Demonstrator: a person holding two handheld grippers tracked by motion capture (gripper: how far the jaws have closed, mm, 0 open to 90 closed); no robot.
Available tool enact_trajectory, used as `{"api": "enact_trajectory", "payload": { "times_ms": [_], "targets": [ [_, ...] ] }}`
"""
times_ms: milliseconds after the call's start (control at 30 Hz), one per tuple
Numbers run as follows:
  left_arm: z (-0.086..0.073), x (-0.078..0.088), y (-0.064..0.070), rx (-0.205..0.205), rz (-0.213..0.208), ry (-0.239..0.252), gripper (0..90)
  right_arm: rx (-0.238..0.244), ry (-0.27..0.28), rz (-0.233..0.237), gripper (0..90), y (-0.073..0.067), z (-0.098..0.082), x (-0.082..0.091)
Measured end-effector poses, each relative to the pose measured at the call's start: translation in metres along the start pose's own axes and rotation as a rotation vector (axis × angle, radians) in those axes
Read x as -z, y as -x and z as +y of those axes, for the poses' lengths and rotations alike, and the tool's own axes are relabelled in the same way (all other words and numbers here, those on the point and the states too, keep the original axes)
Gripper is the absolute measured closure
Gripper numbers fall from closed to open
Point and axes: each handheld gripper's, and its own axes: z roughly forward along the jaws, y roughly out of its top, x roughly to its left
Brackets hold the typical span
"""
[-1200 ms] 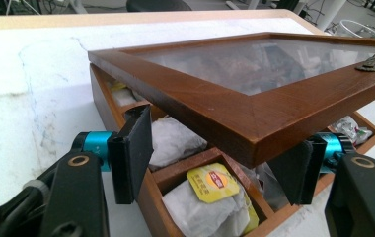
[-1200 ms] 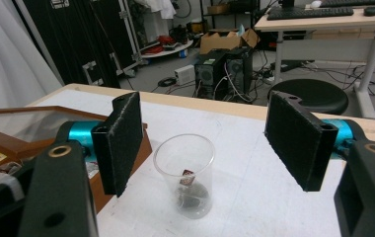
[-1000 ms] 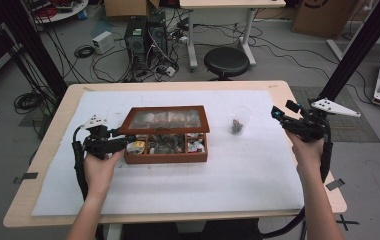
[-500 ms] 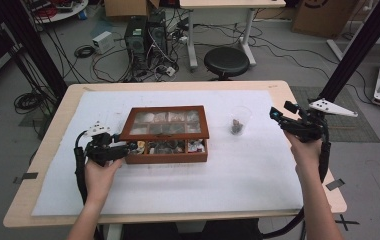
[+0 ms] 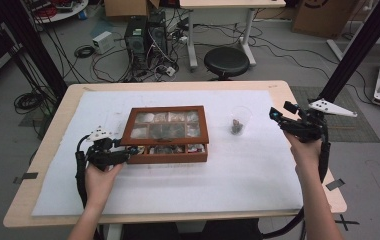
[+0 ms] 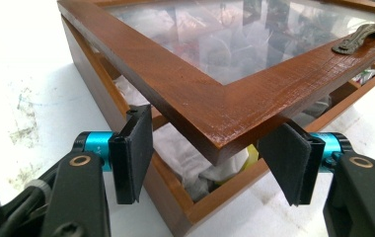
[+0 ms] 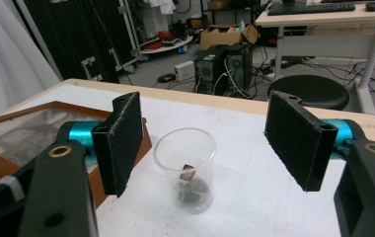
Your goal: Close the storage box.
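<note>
A brown wooden box (image 5: 168, 157) with a glass lid (image 5: 167, 125) sits mid-table on the white mat. Its lid hangs slightly ajar over compartments of small wrapped items. My left gripper (image 5: 127, 151) is at the box's front left corner. In the left gripper view the lid's corner (image 6: 215, 143) lies between the pads (image 6: 133, 153), which touch its two edges, and a metal handle (image 6: 356, 38) sits on the lid's front rail. My right gripper (image 5: 279, 112) stands open above the table's right side, aimed at a clear plastic cup (image 7: 185, 168) holding a small dark item, and apart from it.
The cup (image 5: 239, 121) stands right of the box. White mat (image 5: 238, 190) stretches bare in front. Beyond the far table edge are a black stool (image 5: 226, 61), computer towers (image 5: 145, 35) and floor cables. A black frame post (image 5: 358, 50) rises at the right.
The glass lid has come down from well open to nearly closed, with my left gripper following it down at the front left corner. The right gripper and the cup have stayed put.
</note>
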Motion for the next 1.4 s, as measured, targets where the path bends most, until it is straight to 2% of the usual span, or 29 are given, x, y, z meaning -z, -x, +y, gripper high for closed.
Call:
{"api": "enact_trajectory", "payload": {
  "times_ms": [533,767,1400],
  "targets": [
    [-0.009,0.004,0.005,-0.016,0.023,-0.035,37.9,0.003,-0.001,-0.002,31.7,0.001,-0.001,0.001],
    [-0.014,0.003,0.006,-0.027,0.035,-0.066,38.0,0.001,-0.006,0.000,31.7,0.002,-0.002,-0.001],
    [-0.019,0.001,0.006,-0.023,0.041,-0.087,37.2,-0.002,-0.009,0.001,31.7,0.004,-0.003,-0.002]
  ]
}}
